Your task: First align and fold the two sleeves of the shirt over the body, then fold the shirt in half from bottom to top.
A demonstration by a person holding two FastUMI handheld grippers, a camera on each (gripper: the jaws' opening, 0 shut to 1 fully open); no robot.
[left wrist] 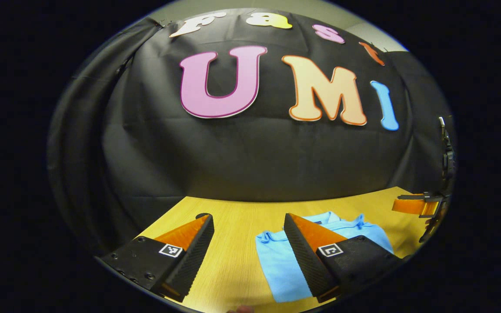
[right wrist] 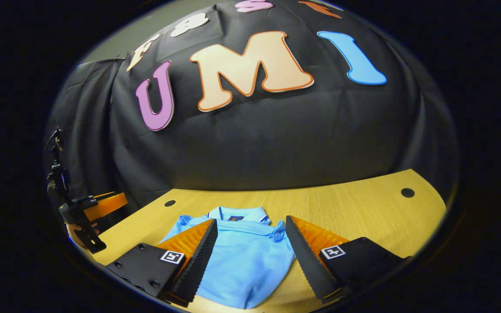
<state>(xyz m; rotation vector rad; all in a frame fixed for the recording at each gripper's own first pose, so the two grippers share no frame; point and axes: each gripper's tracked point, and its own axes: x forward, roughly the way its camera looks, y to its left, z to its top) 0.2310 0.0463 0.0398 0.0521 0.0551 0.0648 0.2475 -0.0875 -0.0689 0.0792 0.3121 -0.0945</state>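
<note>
Shirt folded on table (bare wood around), left tongs and right tongs released above.

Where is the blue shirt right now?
The blue shirt lies flat on the wooden table, collar toward the black cloth wall, in front of the open right tongs.

Two low, forward-facing fisheyes above the table, both toward the shirt and back wall.
</note>
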